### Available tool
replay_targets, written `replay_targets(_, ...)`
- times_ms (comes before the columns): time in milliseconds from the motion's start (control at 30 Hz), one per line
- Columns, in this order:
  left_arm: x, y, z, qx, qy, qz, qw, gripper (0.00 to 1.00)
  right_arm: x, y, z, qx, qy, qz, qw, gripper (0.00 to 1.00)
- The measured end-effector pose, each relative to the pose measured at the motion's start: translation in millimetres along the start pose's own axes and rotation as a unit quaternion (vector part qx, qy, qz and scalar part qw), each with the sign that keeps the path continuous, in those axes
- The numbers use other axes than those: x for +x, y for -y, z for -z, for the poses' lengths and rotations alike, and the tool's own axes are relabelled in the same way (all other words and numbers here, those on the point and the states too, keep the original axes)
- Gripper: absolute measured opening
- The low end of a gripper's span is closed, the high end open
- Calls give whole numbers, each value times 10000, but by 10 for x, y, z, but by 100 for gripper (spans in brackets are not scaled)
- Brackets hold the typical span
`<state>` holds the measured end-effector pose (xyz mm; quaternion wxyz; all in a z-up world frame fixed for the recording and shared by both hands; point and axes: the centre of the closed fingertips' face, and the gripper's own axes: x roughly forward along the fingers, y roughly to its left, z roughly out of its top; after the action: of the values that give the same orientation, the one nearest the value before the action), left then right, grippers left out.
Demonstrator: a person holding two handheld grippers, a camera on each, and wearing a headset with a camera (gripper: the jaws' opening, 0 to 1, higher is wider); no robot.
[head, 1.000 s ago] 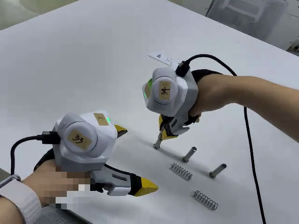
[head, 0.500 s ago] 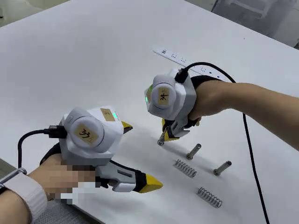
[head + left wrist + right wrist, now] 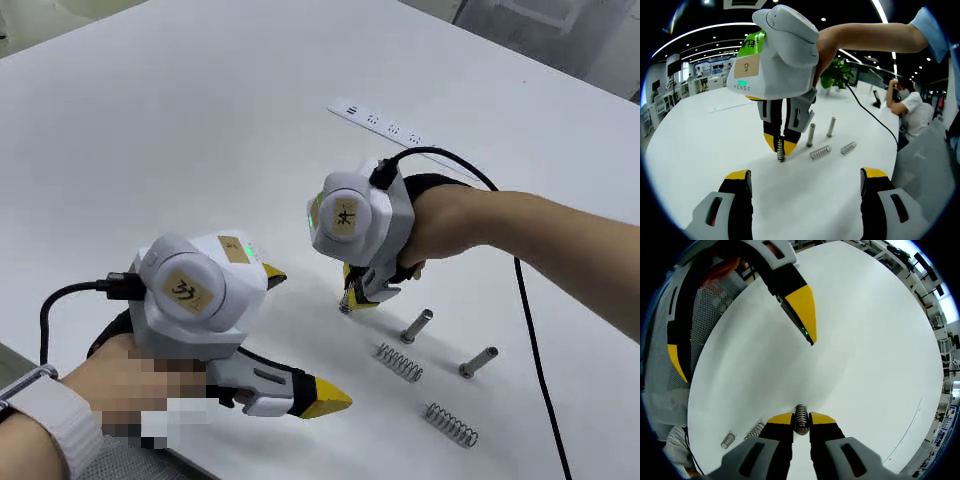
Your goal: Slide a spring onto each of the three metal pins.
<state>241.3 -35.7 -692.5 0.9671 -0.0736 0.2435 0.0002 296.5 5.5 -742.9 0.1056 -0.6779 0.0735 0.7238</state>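
My right gripper (image 3: 350,298) (image 3: 801,419) points down at the white table, shut on a small spring (image 3: 780,149) (image 3: 801,415). The spring stands upright with its lower end at the table, over a pin (image 3: 345,307) that it mostly hides. To its right two bare metal pins (image 3: 416,326) (image 3: 478,362) stand slightly tilted. Two loose springs (image 3: 399,362) (image 3: 450,425) lie flat near them. These pins (image 3: 811,135) (image 3: 830,127) and springs (image 3: 820,151) (image 3: 848,147) also sit behind the right gripper in the left gripper view. My left gripper (image 3: 305,337) (image 3: 806,177) hovers open at the near left, holding nothing.
A white power strip (image 3: 375,118) lies farther back on the table. The right gripper's black cable (image 3: 530,300) runs along the table's right side. One yellow fingertip (image 3: 800,310) of the left gripper reaches into the right gripper view from above.
The right gripper has sunk a little with the spring, which now reaches the table around the pin. The left gripper has barely moved; the head camera shifted.
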Motion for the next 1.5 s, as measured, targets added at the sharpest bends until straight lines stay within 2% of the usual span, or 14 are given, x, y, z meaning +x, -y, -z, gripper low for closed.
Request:
replay_targets(200,2,9,-10,-44,36,16,10000,91,-38,-9,-28,30,88,100,9999,33)
replay_targets(300,5,23,-11,-46,35,34,10000,91,-57,36,-63,-14,240,330,9992,54)
replay_targets(633,13,58,-32,-168,90,71,9998,91,-289,-76,-33,438,901,716,9924,98)
replay_targets(767,8,57,-74,-199,217,80,9995,91,-404,-184,42,741,1139,871,9869,99)
replay_targets(900,15,75,-75,-196,219,112,9995,91,-463,-264,169,989,1239,1038,9819,99)
replay_targets(967,16,94,-76,-199,216,131,9995,91,-525,-305,225,1169,1345,1185,9768,99)
replay_targets(1000,21,101,-69,-174,197,149,9995,91,-577,-316,247,1334,1482,1321,9710,99)
replay_targets(1067,31,131,-53,-157,154,184,9996,91,-624,-347,264,1538,1708,1419,9628,99)
replay_targets(1267,45,182,-29,-125,99,315,9994,90,-782,-498,392,2058,1962,1733,9429,99)
replay_targets(1333,44,201,-23,-130,90,357,9992,90,-800,-546,429,2272,2117,1816,9331,99)
replay_targets(1367,42,210,-20,-128,80,374,9992,89,-819,-583,439,2317,2161,1831,9307,99)
replay_targets(1400,40,213,-18,-136,80,385,9991,89,-855,-631,446,2432,2275,1891,9238,99)
replay_targets(1467,40,223,-24,-133,85,401,9991,89,-922,-711,466,2589,2374,1995,9148,99)
replay_targets(1500,40,225,-25,-134,83,402,9991,89,-931,-724,477,2630,2401,2026,9122,99)
